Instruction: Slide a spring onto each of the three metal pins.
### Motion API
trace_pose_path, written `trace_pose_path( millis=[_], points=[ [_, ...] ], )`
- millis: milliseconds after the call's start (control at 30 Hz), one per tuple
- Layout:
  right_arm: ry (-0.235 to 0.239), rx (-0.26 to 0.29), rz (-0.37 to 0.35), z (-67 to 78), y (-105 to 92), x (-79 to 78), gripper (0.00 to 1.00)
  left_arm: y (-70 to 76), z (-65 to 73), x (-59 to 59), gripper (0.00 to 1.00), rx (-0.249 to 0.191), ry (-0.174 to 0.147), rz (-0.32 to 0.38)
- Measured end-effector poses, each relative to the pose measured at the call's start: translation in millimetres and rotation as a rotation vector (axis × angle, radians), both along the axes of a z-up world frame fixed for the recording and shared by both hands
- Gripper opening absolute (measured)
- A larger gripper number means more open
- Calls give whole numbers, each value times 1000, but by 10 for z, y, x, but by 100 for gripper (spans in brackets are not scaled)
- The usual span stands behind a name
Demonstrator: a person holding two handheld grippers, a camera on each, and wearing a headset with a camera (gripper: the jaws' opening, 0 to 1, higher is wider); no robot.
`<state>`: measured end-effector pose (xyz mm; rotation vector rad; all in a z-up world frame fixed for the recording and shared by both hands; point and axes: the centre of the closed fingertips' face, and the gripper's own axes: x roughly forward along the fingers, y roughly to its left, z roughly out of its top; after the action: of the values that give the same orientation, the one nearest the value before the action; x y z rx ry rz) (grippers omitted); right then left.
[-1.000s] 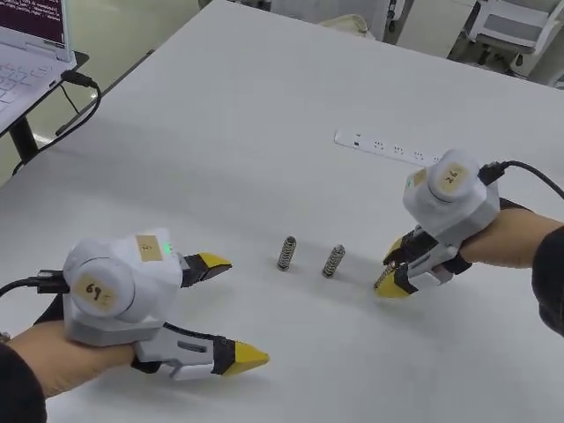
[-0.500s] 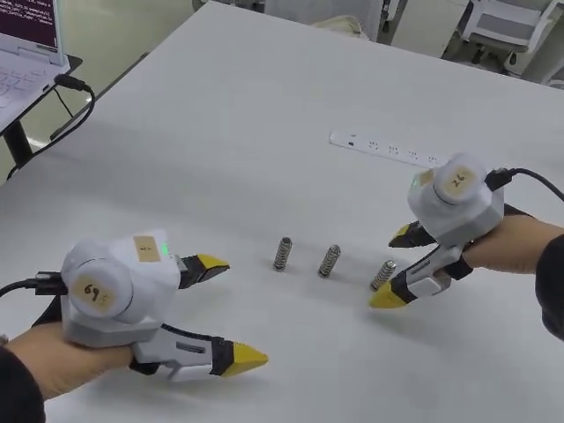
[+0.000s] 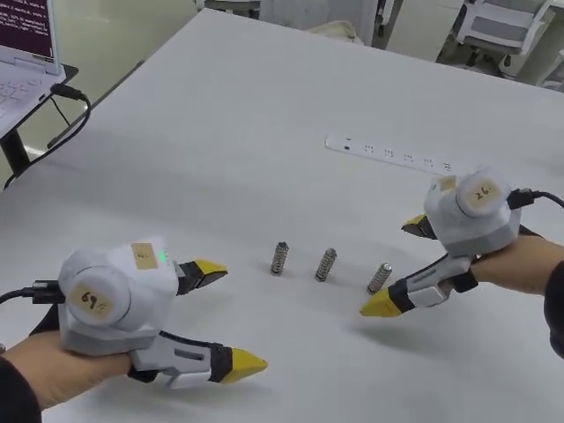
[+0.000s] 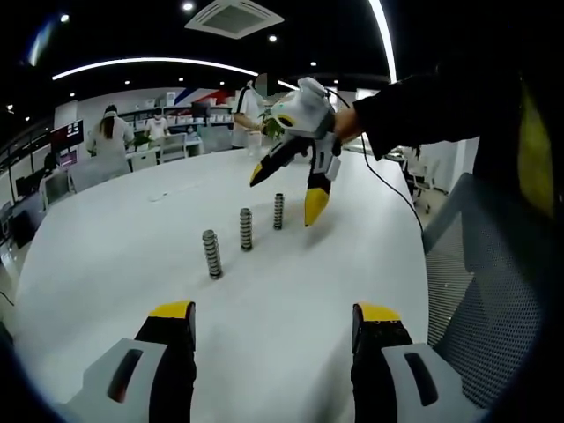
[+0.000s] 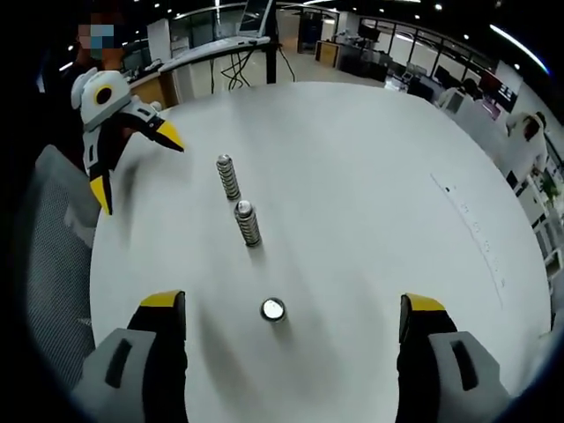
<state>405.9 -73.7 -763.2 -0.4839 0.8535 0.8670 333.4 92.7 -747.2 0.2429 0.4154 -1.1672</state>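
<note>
Three springs stand upright in a row on the white surface (image 3: 264, 132): left spring (image 3: 279, 258), middle spring (image 3: 326, 264) and right spring (image 3: 380, 278), whose pin (image 5: 273, 309) shows at its top. The left gripper (image 3: 231, 315), at eight o'clock from them, has its jaws spread and empty. The right gripper (image 3: 394, 264), at three o'clock just beside the right spring, also has its jaws apart, holding nothing.

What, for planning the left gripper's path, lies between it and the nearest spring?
Bare tabletop, per the head view, from left gripper to nearest spring.

White workbench (image 3: 264, 115); office chairs (image 3: 493, 26) behind
</note>
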Motion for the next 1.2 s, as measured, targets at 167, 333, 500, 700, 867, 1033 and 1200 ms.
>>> trace_pose_path(
  millis=[167,333,500,700,867,1033,1200],
  points=[
    [-17,22,-16,-12,-49,-44,100,0,10,-2,69,0,0,2],
    [-38,63,-46,51,-54,-101,100,-2,9,-4,70,3,1,4],
    [-68,85,-62,114,-52,-154,100,2,17,14,70,-1,3,14],
    [-113,127,-98,218,-67,-232,100,-12,48,25,70,-8,3,21],
    [-138,149,-120,265,-86,-378,100,-37,81,14,70,-14,1,21],
    [-148,159,-145,289,-162,-522,100,-49,115,-14,70,-16,-4,19],
    [-158,182,-174,322,-186,-677,100,-39,131,-40,70,-18,-5,26]
  ],
)
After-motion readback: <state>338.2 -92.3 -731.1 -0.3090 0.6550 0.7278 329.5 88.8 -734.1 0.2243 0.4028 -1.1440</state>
